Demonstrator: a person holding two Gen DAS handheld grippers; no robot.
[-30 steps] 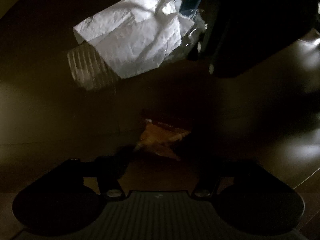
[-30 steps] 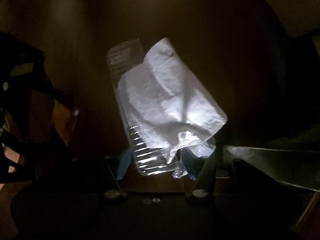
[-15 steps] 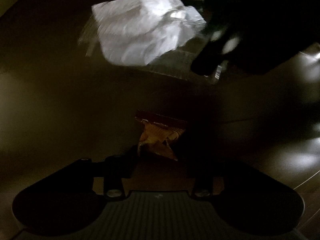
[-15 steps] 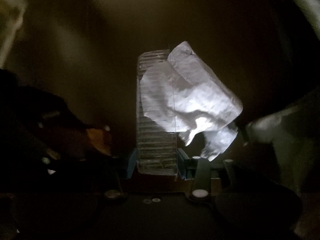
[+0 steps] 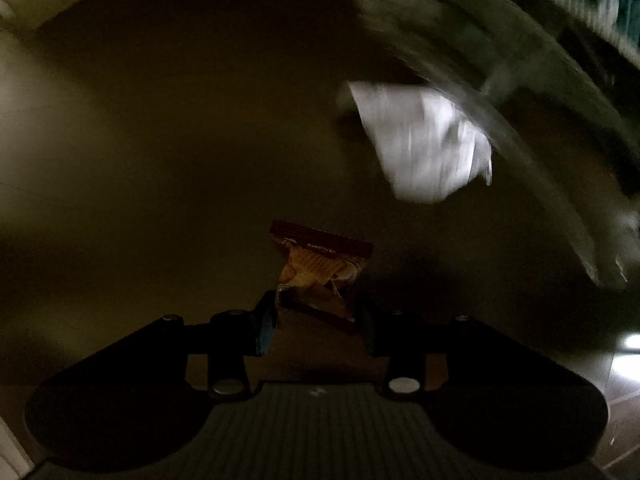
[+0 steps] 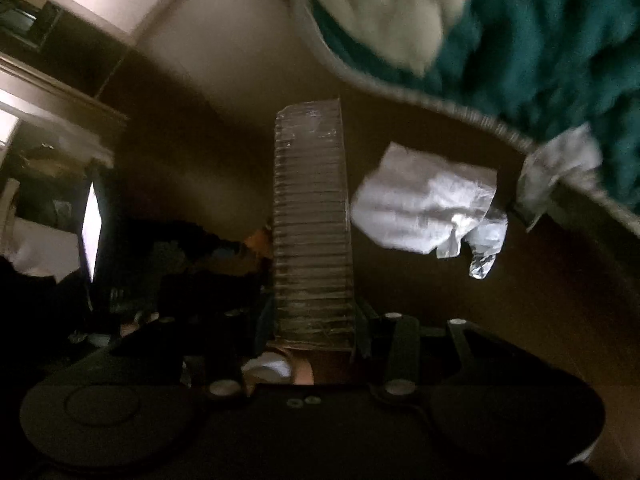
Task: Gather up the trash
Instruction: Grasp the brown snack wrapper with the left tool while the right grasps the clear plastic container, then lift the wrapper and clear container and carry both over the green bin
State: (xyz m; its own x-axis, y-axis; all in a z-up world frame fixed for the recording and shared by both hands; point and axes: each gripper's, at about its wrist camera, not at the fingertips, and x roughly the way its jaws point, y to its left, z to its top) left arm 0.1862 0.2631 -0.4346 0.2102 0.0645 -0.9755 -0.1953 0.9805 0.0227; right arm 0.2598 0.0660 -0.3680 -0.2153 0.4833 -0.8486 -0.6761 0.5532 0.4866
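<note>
My left gripper [image 5: 316, 320] is shut on a crumpled orange-brown snack wrapper [image 5: 320, 272] and holds it above the dark floor. My right gripper [image 6: 314, 320] is shut on a flattened clear ribbed plastic cup [image 6: 312, 232] that stands up between the fingers. A white paper napkin [image 6: 428, 208] with a bit of clear wrap hangs loose to the right of the cup, apart from it. The napkin also shows blurred in the left wrist view [image 5: 424, 144].
A teal and white rug [image 6: 520, 40] with a grey edge fills the upper right, with a small white scrap [image 6: 560, 172] on its border. Furniture and a bright opening [image 6: 90, 232] stand at the left. The brown floor [image 5: 160, 160] lies below.
The napkin has come off the cup and now hangs to its right. The right gripper swung up and toward the rug. The left gripper kept the wrapper and shifted.
</note>
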